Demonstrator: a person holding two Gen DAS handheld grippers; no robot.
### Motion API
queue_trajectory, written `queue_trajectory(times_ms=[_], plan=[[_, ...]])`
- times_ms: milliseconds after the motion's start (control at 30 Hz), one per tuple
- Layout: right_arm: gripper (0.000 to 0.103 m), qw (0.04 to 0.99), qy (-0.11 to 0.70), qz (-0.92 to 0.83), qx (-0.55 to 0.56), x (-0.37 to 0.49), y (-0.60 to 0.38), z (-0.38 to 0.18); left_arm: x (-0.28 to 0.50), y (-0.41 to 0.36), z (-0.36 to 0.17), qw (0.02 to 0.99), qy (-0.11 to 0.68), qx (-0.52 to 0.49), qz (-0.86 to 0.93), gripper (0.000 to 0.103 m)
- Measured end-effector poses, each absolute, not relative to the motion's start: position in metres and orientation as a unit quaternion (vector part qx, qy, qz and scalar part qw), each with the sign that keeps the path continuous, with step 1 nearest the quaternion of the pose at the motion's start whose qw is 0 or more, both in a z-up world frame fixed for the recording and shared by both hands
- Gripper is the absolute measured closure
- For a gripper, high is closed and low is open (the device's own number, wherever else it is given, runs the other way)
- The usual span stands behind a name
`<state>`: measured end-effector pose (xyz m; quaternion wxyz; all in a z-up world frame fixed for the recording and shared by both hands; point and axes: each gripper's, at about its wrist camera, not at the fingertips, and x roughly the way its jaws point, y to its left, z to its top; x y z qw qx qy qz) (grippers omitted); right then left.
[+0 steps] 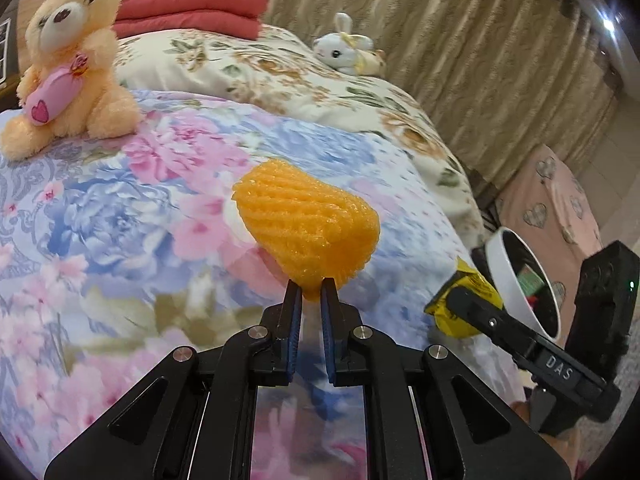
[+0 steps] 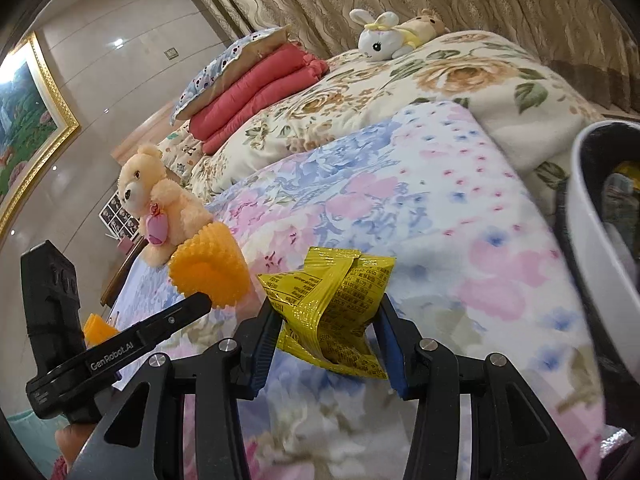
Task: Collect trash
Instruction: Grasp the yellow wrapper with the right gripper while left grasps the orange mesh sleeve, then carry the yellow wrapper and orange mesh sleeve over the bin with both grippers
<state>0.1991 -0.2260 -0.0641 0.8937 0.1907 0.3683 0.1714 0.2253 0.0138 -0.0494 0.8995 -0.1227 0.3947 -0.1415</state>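
Observation:
My left gripper point(image 1: 311, 289) is shut on the lower edge of an orange foam fruit net point(image 1: 308, 222) and holds it above the floral bedspread point(image 1: 120, 220). The net also shows in the right wrist view point(image 2: 208, 268). My right gripper point(image 2: 328, 320) is shut on a crumpled yellow snack wrapper point(image 2: 332, 304), held above the bed; it shows in the left wrist view point(image 1: 464, 300) too. A white trash bin point(image 1: 516, 280) stands beside the bed at the right, with some trash inside; its rim shows in the right wrist view point(image 2: 592, 240).
A peach teddy bear point(image 1: 68, 64) sits on the bed at the left. A white plush rabbit point(image 1: 348, 48) lies at the far side. Red folded quilts point(image 1: 192, 12) and a pillow are stacked at the head. A pink heart-patterned box point(image 1: 560, 208) stands beyond the bin.

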Motion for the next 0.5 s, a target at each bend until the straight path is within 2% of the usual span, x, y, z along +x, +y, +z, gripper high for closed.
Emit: queue_trajectory(times_ms=[500], plan=[[0.056, 0.907, 0.349, 0.134, 0.195, 0.164, -0.280, -0.047, 0.190, -0.047, -0.041, 0.894, 0.393, -0.078, -0.203, 0.094]])
